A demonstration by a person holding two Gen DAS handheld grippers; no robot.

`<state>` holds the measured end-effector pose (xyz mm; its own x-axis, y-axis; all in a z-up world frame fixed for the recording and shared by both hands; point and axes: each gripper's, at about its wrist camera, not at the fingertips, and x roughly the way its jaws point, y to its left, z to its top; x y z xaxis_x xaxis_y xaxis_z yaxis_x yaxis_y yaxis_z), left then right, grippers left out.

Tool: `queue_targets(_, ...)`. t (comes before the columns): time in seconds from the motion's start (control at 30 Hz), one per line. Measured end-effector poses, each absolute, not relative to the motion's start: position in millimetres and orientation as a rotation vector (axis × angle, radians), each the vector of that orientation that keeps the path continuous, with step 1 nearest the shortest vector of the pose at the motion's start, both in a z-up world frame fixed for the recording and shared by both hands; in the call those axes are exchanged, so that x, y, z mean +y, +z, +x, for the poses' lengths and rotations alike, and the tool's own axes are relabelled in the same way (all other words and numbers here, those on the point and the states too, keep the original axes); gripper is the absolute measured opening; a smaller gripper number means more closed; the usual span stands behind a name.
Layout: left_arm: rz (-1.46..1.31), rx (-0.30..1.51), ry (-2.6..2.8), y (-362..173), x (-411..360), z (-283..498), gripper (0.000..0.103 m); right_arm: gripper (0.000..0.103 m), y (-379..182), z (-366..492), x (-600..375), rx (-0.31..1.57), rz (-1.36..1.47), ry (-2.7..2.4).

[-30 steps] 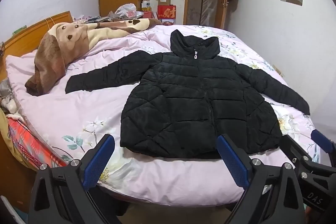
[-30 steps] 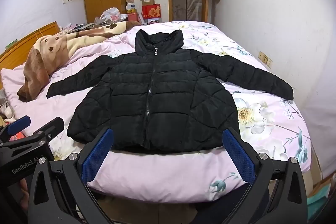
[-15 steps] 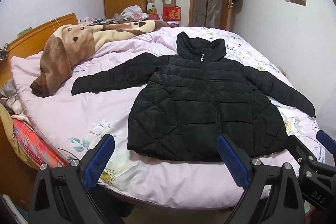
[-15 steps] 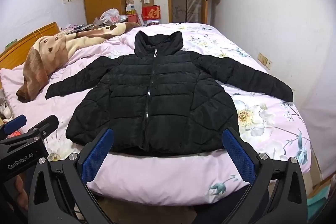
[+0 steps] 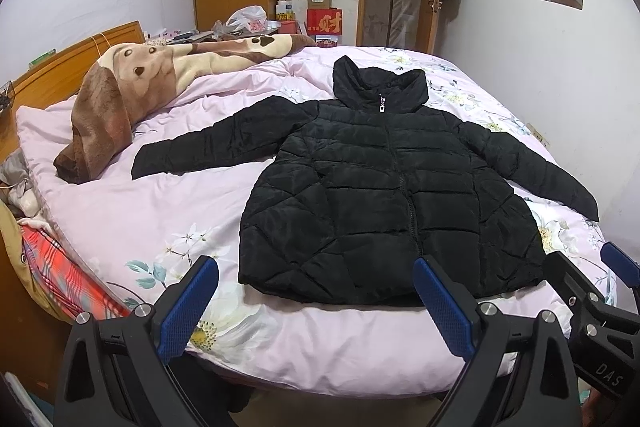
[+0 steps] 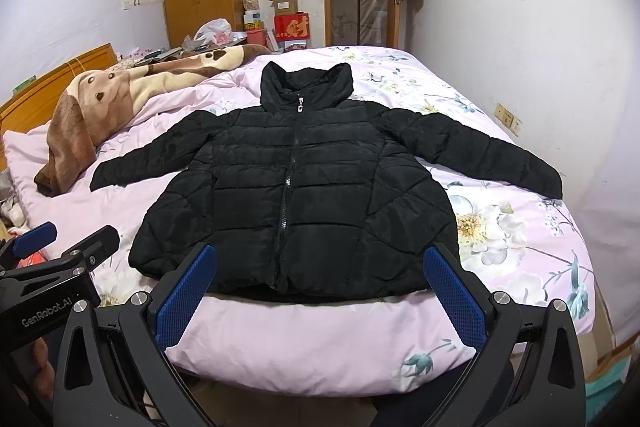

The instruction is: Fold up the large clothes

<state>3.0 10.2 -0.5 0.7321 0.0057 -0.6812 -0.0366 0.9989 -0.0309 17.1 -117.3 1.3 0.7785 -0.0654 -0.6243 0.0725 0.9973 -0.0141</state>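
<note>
A black quilted puffer jacket (image 6: 296, 195) lies face up and zipped across the middle of the frame, its high collar (image 6: 306, 85) towards the top, its hem just above the claw tips at the bottom, both sleeves spread outward. The sleeve at frame left (image 6: 148, 151) reaches towards the blanket; the sleeve at frame right (image 6: 480, 155) runs towards the wall side. None of it is folded yet, so the task looks to be at its very start.

By its look the jacket is padded and springy rather than heavy: soft, bulky, with a smooth shell that is likely to slide in a pinch and to puff back open after a fold. A cuff or a hem corner, where the filling thins and the stitching gives an edge, seems the best hold; the thick chest panels would probably squeeze out. Each sleeve should be laid over the body first and pressed flat.

It rests on a bed (image 6: 328, 339) under a pink floral cover, with bare cover all round it. A brown and cream plush blanket (image 6: 104, 111) is heaped at the frame's left, just short of the nearer cuff.

The right claw (image 6: 320, 291) hangs at the bottom centre, blue pads wide apart, holding nothing, below the hem. The left claw (image 5: 316, 303) is likewise spread and empty, below the hem's left corner (image 5: 256, 267).
</note>
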Motion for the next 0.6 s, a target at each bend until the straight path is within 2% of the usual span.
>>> queue_targets(0.6,-0.043,0.748,0.025,2.7,9.4,7.6,0.099,0.103,7.5,20.1,-116.2,0.668,0.012,-0.075)
